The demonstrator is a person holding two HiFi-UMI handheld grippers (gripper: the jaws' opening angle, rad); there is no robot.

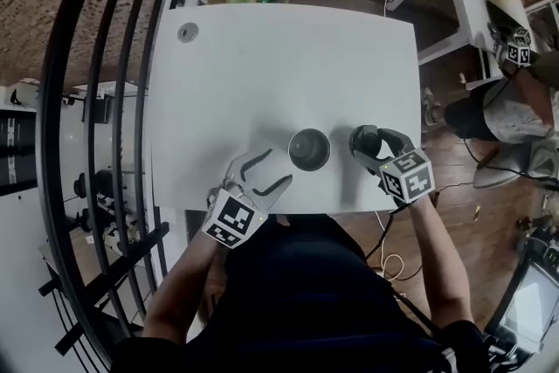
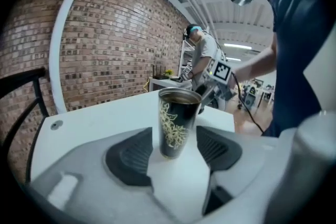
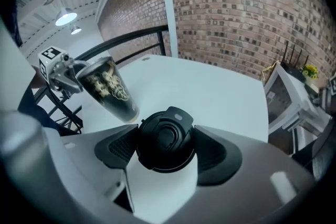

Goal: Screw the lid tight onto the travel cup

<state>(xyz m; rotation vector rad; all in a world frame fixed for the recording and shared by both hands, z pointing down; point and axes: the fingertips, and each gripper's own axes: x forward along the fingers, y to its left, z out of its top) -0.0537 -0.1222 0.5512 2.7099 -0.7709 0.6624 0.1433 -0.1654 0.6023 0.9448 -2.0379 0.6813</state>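
Cup: the black metal travel cup with a gold leaf pattern (image 1: 309, 149) stands upright on the white table (image 1: 288, 57), near the front edge. Its mouth is open and faces straight up, with no lid on it.
Lid: the round black plastic lid (image 3: 165, 141) is off the cup. It is held just to the cup's right in the head view, near it but apart.
Right gripper: the right gripper (image 1: 367, 139) is clamped on the lid, a pad against each side of the rim. The lid's top face is turned toward the gripper's own camera.
Left gripper: the left gripper (image 1: 279, 167) has its jaws apart and holds nothing. It points at the cup, which stands just ahead of the pads and in line with the gap. Neither pad touches it.
Key relation: the cup lies to the left of the lid, its long axis vertical. The lid probably has to cross over the mouth, sit level, then come down along that axis.
Nearer hand: both are close. The left likely steadies the body.
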